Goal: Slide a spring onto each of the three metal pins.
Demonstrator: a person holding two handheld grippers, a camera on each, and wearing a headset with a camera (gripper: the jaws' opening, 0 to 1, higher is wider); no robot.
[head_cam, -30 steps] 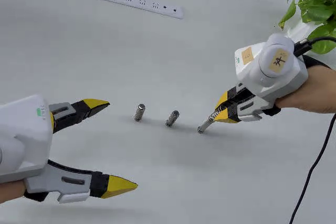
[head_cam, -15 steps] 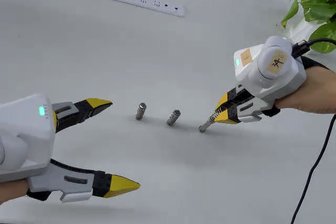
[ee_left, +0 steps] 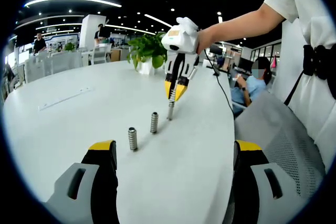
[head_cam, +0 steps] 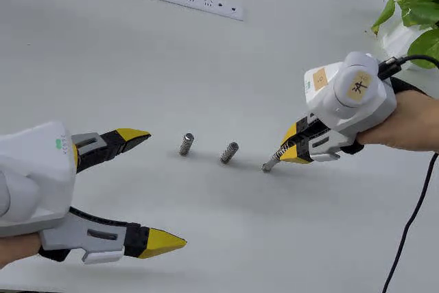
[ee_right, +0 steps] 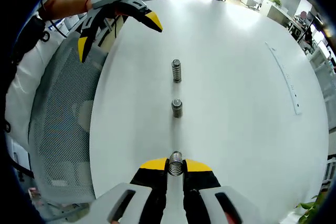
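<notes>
At a white workbench (head_cam: 206,66), the right gripper (head_cam: 291,146) pinches a spring (head_cam: 280,151) between narrowed yellow tips, apparently threaded over the top of the third pin (head_cam: 268,165); a sideways nudge could tip the pin, or a coil could snag on its head and jump free on release. The spring sits at those tips with the pin's bare shank below, foot on the table; the middle pin (head_cam: 229,152) and far pin (head_cam: 186,143), each wearing a spring, stand between the grippers; the left gripper (head_cam: 162,190) hovers wide, empty.
</notes>
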